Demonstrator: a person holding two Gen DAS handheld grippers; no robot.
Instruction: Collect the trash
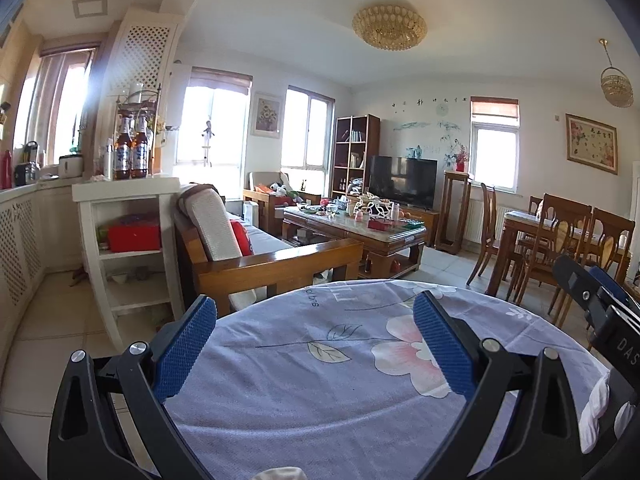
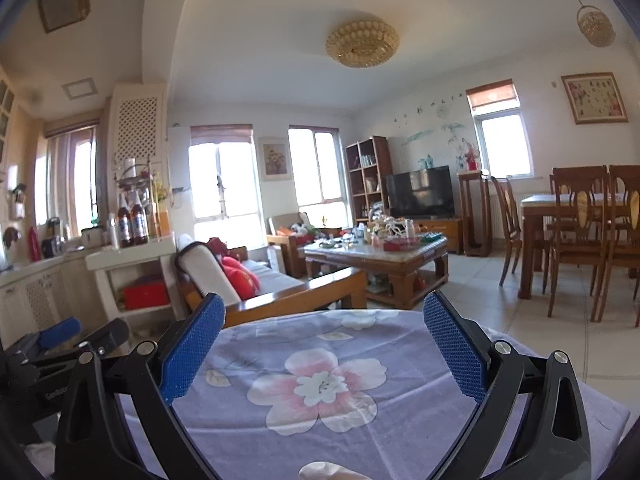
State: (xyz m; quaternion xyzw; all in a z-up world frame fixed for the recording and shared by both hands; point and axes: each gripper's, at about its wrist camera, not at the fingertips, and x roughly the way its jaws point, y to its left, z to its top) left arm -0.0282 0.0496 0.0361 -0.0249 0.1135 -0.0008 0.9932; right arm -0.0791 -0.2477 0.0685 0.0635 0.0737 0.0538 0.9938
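bottles [image 1: 130, 145]: 2 | ceiling lamps [image 1: 389, 25]: 2 | framed pictures [image 1: 591, 143]: 2 | TV [image 1: 402, 181]: 1 | claws [image 1: 314, 344]: 2

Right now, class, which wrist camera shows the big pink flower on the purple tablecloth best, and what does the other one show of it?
The right wrist view: the pink flower sits whole and centred between the open fingers. In the left wrist view the same flower is partly hidden behind one blue finger pad.

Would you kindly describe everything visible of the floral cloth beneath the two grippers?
The floral cloth is lavender fabric printed with large pink-and-white blossoms and outlined leaves. It lies spread fairly flat, with a few light creases, over a rounded surface it fully hides. Faint lettering shows near its far edge in the left wrist view. A white crumpled item sits at its near edge. Both grippers' fingers stand open over it; contact cannot be judged.
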